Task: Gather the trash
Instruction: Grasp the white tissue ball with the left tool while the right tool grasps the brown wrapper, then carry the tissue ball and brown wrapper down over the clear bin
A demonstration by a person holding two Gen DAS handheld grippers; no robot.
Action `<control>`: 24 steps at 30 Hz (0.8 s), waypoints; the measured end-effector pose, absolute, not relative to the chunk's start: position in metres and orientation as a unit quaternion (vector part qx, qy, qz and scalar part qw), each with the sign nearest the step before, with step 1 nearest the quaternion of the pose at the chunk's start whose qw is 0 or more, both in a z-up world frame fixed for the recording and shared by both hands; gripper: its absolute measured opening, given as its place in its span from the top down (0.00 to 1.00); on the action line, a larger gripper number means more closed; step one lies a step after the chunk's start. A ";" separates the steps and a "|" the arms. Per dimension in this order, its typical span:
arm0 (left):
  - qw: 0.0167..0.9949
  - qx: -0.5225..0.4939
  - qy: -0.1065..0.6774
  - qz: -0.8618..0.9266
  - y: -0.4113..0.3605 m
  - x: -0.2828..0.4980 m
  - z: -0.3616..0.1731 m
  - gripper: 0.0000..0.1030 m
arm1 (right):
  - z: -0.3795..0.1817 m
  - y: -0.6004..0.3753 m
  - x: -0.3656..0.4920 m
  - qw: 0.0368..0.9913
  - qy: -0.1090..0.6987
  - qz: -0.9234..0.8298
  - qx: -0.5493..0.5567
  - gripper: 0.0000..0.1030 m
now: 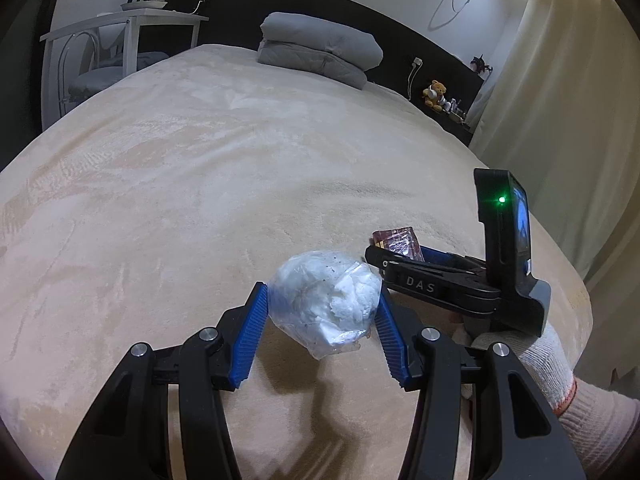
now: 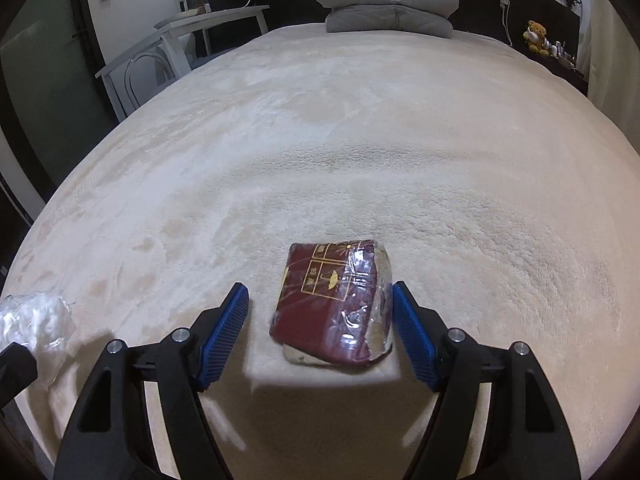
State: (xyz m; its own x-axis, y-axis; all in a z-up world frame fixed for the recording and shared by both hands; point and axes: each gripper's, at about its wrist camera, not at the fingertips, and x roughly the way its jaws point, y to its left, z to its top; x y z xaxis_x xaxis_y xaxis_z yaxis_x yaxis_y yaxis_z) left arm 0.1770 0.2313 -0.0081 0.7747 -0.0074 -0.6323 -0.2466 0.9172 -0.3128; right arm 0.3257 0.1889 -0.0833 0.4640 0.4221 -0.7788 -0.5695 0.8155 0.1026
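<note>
A clear plastic bag of crumpled white tissue (image 1: pixel 324 300) sits between the blue pads of my left gripper (image 1: pixel 322 312), which touch it on both sides, above the beige bed cover (image 1: pixel 180 168). A dark red packet wrapped in clear film (image 2: pixel 334 300) lies on the bed between the fingers of my right gripper (image 2: pixel 320 312). The right pad (image 2: pixel 412 336) touches the packet; the left pad (image 2: pixel 224 340) stands apart from it. The right gripper (image 1: pixel 460 284) and red packet (image 1: pixel 398 242) also show in the left wrist view. The tissue bag (image 2: pixel 36 320) shows at the left edge of the right wrist view.
A folded grey quilt (image 1: pixel 320 48) lies at the head of the bed. A white side table (image 1: pixel 128 32) with a chair stands at the far left. A teddy bear (image 1: pixel 435 94) sits on a dark ledge at the far right, beside cream curtains (image 1: pixel 560 80).
</note>
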 end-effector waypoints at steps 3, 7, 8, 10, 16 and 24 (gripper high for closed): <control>0.923 -0.192 0.327 0.064 0.232 0.176 -0.008 0.50 | -0.087 0.194 0.330 0.850 0.433 0.288 -0.092 0.32; 0.923 -0.191 0.328 0.067 0.232 0.175 -0.008 0.50 | -0.087 0.193 0.329 0.851 0.427 0.287 -0.106 0.45; 0.923 -0.191 0.327 0.069 0.232 0.175 -0.008 0.50 | -0.087 0.191 0.329 0.850 0.427 0.291 -0.104 0.45; 0.922 -0.192 0.327 0.071 0.233 0.174 -0.008 0.50 | -0.086 0.186 0.328 0.848 0.427 0.299 -0.099 0.45; 0.924 -0.185 0.326 0.080 0.230 0.173 -0.006 0.50 | -0.072 0.163 0.311 0.833 0.421 0.351 -0.077 0.45; 0.929 -0.205 0.295 0.088 0.212 0.148 0.010 0.50 | -0.033 0.095 0.279 0.830 0.405 0.381 -0.028 0.45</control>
